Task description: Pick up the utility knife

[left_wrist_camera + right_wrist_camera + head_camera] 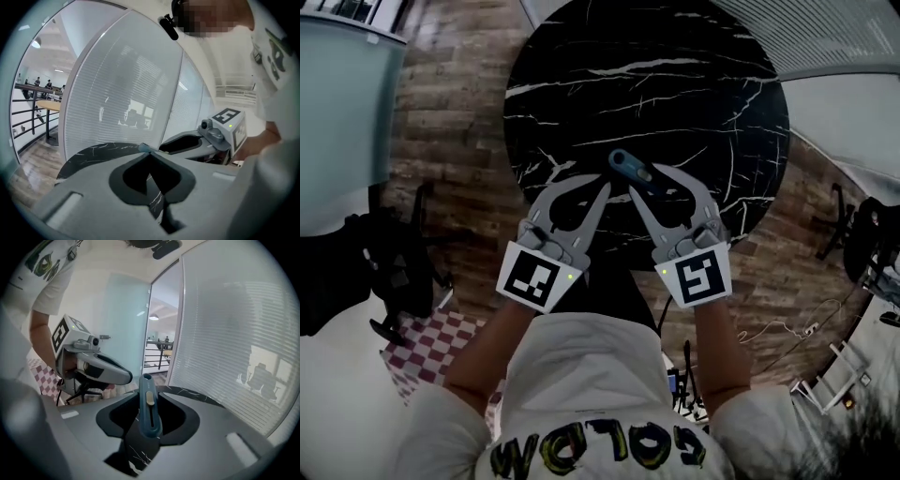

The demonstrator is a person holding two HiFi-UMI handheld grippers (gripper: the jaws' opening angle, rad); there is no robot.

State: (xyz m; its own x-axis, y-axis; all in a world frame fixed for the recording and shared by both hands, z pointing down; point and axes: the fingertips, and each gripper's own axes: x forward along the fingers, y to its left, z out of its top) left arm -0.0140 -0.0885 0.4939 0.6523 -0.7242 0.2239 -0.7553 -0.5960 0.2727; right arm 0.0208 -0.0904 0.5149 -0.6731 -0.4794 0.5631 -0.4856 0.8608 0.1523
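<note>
The utility knife (pixel 629 169) is a slim blue one with a pale slider. It is lifted off the round black marble table (pixel 694 84). My right gripper (pixel 643 190) is shut on it, and the handle sticks out past the fingertips up and to the left. In the right gripper view the knife (pixel 149 408) stands upright between the jaws of the right gripper (pixel 149 397). My left gripper (pixel 604 188) hovers just left of the knife, shut and empty. In the left gripper view its tips (pixel 149 153) meet, with the knife's blue end (pixel 145 148) just beyond.
The table stands on a wood-plank floor (pixel 450 122). Dark office chairs (pixel 389 272) and a checkered mat (pixel 431 347) lie at the left. A curved wall with blinds (pixel 126 93) runs behind the table. Cables (pixel 787 330) trail at the right.
</note>
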